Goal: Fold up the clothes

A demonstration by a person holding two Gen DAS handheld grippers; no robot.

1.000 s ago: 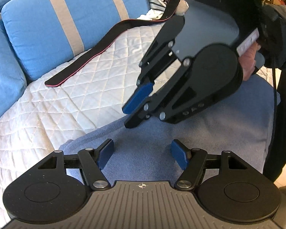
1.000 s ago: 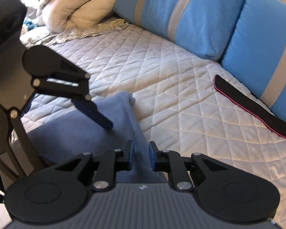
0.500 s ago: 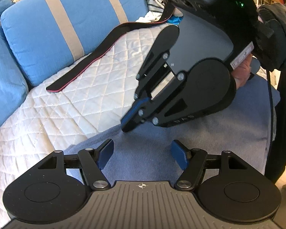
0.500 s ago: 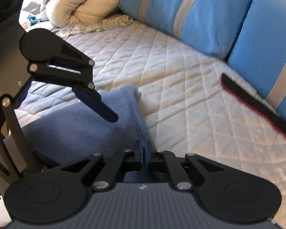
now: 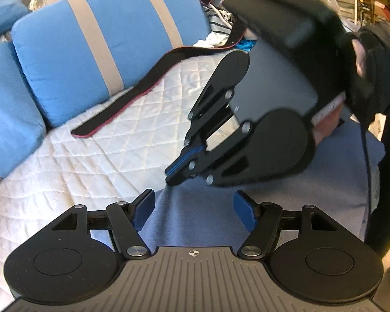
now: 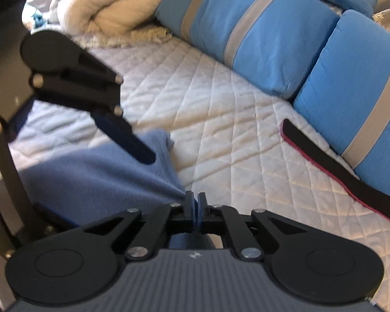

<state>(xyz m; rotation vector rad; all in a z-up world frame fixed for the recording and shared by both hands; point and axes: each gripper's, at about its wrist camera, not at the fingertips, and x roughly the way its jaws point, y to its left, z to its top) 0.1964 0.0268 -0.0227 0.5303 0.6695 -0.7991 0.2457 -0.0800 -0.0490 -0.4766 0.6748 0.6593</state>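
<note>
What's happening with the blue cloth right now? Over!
Right gripper shut on blue cloth's edge. Left gripper open, over cloth. Black strap lies apart on quilt.

On the bed [image 6: 221, 119], the garment [image 6: 91, 182] lies at seven o'clock, the strap [image 6: 325, 161] at three, and the cushions [image 6: 260, 26] at twelve behind them.

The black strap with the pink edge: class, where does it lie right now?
The black strap lies flat on the white quilt, along the foot of the blue cushions. In the right wrist view it is at the right, apart from the blue garment.
</note>
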